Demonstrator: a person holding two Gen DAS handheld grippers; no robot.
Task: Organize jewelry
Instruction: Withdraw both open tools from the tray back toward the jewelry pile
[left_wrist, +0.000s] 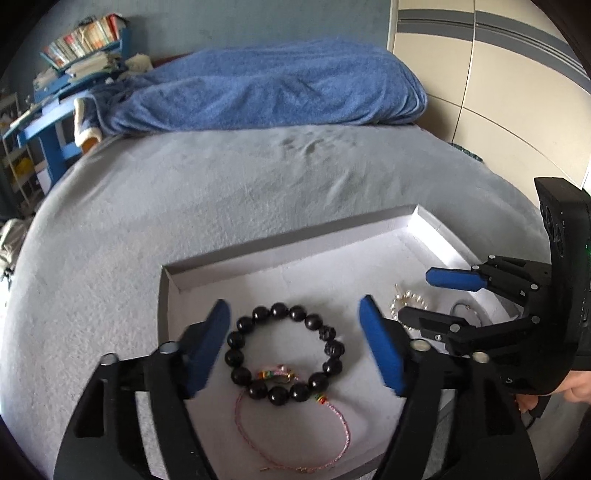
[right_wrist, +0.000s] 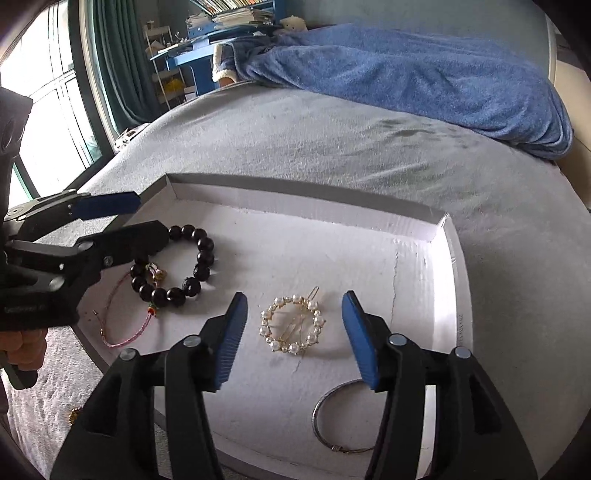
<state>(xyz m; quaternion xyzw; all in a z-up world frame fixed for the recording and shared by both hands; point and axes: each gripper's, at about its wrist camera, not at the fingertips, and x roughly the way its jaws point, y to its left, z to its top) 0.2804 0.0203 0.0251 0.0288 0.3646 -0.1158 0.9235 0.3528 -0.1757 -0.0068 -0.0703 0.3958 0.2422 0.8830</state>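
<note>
Left wrist view: the left tongs (left_wrist: 293, 341) hang released, spread wide either side of the black bead bracelet (left_wrist: 284, 354) lying in the white tray (left_wrist: 168, 291) on the bed (left_wrist: 221, 192), with a pink cord bracelet (left_wrist: 341, 421) tucked under its near edge. Those beads look hard, smooth and fairly weighty on a loose string, so it'll sag; I'd pinch across one side of the ring, clear of the cord. Over on the right wrist view, the right tongs (right_wrist: 293, 332) are released too, framing the pearl hair clip (right_wrist: 293, 325): light, stiff, likely delicate, best taken by the rim. A thin metal ring (right_wrist: 332, 424) lies nearer, slippery, I'd guess
</note>
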